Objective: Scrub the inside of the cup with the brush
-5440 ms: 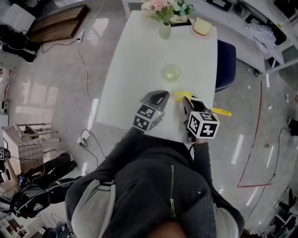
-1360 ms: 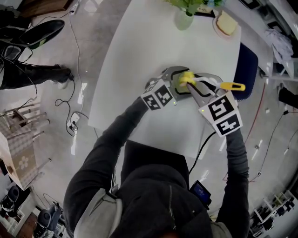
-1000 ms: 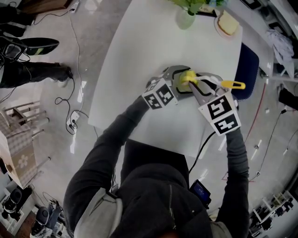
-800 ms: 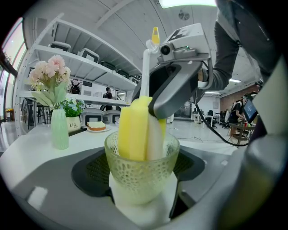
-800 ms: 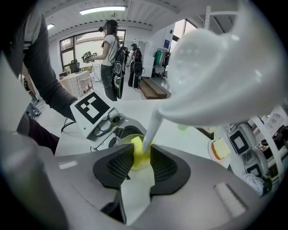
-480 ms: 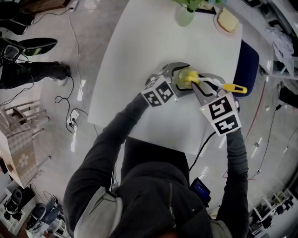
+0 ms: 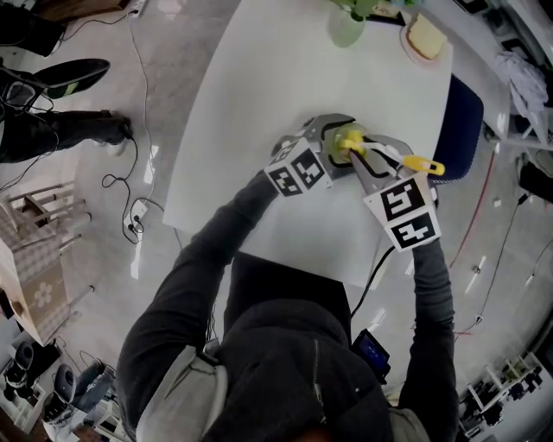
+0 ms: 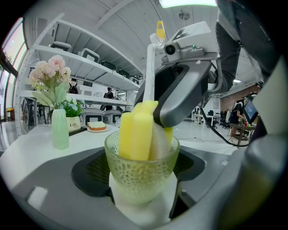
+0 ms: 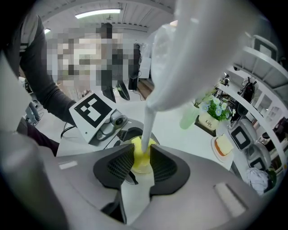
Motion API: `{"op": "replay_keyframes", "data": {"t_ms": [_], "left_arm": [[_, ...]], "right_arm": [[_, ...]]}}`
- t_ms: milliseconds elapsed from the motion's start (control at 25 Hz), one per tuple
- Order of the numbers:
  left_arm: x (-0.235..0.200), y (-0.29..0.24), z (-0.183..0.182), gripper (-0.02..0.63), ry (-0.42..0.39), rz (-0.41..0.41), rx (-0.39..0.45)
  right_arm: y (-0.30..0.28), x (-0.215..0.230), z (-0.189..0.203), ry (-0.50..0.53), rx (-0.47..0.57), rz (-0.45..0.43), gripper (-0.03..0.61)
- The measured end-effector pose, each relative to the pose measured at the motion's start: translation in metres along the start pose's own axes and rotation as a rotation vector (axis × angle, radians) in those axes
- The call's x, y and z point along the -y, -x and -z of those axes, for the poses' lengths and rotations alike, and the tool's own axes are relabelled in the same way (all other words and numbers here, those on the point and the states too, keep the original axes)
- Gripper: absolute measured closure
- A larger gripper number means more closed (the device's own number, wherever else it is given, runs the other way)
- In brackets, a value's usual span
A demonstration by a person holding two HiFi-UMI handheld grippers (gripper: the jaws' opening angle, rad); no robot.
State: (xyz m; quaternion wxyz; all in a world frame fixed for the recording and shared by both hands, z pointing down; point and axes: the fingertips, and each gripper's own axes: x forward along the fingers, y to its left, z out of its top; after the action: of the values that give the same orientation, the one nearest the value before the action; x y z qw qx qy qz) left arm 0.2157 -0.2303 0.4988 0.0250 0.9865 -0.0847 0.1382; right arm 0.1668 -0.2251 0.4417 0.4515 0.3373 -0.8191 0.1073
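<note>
Lighting is bright, even, from ceiling strip lights (image 9: 96, 13). Glare streaks lie on the glossy floor (image 7: 154, 164) at left. Both gripper views show fisheye distortion and dark corners; the near brush (image 9: 198, 58) is blurred.

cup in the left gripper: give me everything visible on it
The cup is pale green translucent glass with a pebbled wall and smooth rim. It stands upright, clamped between the left gripper's dark fingers. The brush's yellow sponge head fills it and rises above the rim, its white handle held by the right gripper. Its base cannot be made out.
</note>
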Motion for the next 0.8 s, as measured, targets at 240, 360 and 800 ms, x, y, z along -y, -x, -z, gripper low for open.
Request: {"op": "replay_keyframes", "data": {"t_ms": [240,360,800], "left_arm": [[0.0,0.0,0.001,0.221,0.001,-0.001,-0.001],[0.001,0.0,0.0,0.221,0.002,-0.001,0.0],[-0.001,-0.002,0.002,0.221,0.009,-0.006,0.002]], "right_arm": [[-0.008,-0.001,-0.005,-0.004,0.014,0.013,0.468],[-0.01,-0.001,-0.006,-0.008,0.02,0.023,0.468],[-0.015,0.005,-0.006,-0.037,0.044,0.051,0.468]]}}
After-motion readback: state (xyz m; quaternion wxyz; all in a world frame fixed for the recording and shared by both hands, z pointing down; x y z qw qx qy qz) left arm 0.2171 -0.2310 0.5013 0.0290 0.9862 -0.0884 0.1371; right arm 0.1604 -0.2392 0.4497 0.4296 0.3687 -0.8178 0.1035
